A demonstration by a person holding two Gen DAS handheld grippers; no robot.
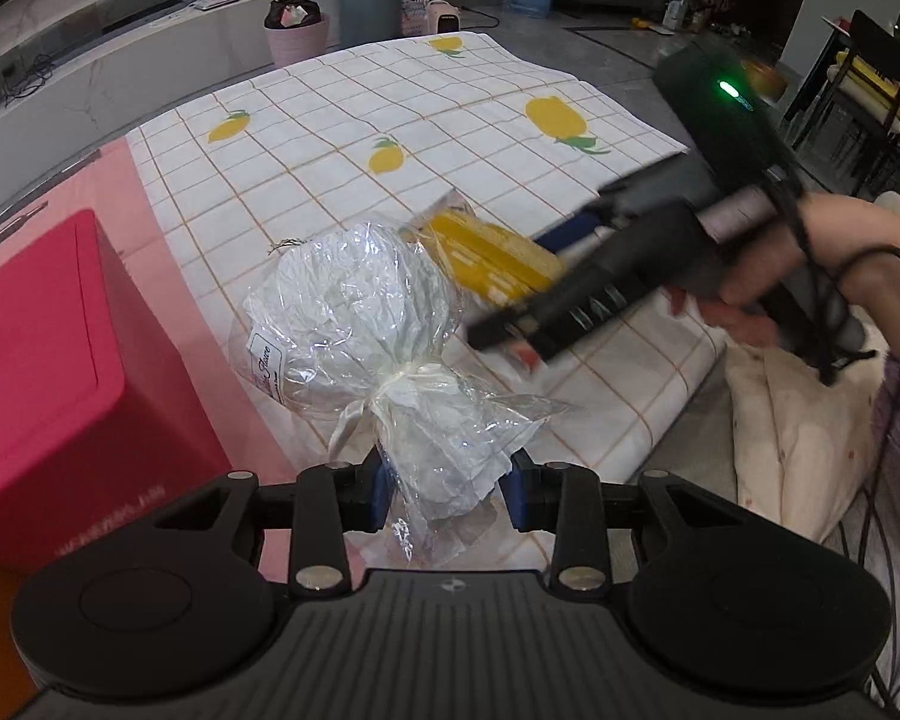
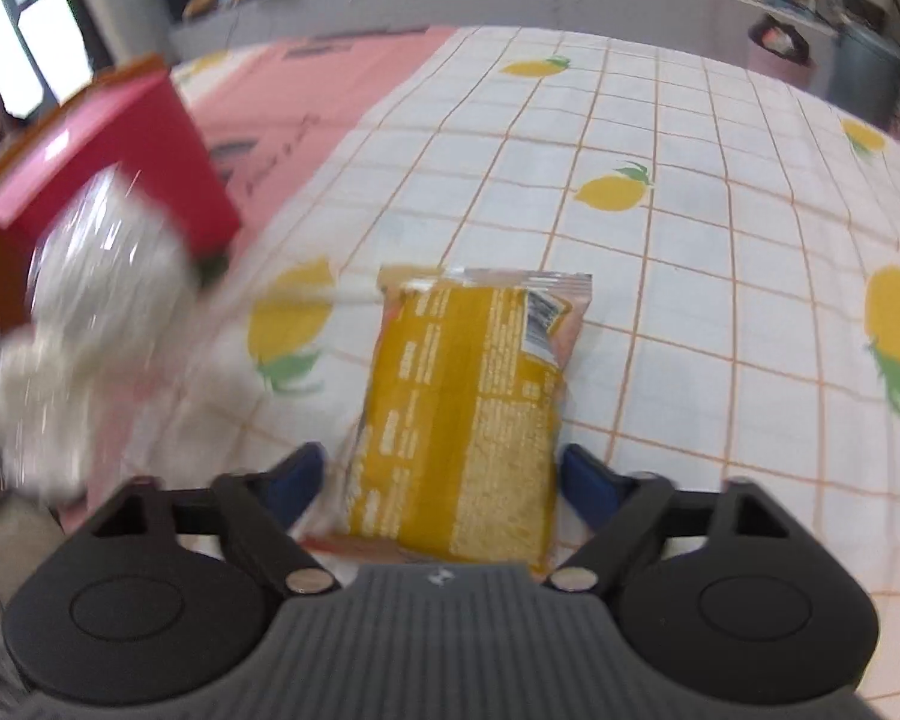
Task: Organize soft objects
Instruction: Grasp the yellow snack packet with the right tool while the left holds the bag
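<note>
A clear cellophane bag of white soft stuff (image 1: 360, 306), tied with a cream ribbon, is lifted above the lemon-print cloth (image 1: 342, 114). My left gripper (image 1: 447, 495) is shut on the bag's tail below the ribbon. The bag shows blurred at the left of the right wrist view (image 2: 96, 300). A yellow snack packet (image 2: 462, 420) sits between the fingers of my right gripper (image 2: 441, 486), whose blue pads touch its sides. The packet (image 1: 492, 258) and the right gripper's body also show in the left wrist view, right of the bag.
A red box (image 1: 42, 372) stands at the left on a pink mat (image 2: 282, 96); it also shows in the right wrist view (image 2: 120, 162). A cream cushion (image 1: 798, 438) lies off the cloth's right edge. A pink bin (image 1: 297, 36) and a grey bin (image 1: 369, 0) stand beyond.
</note>
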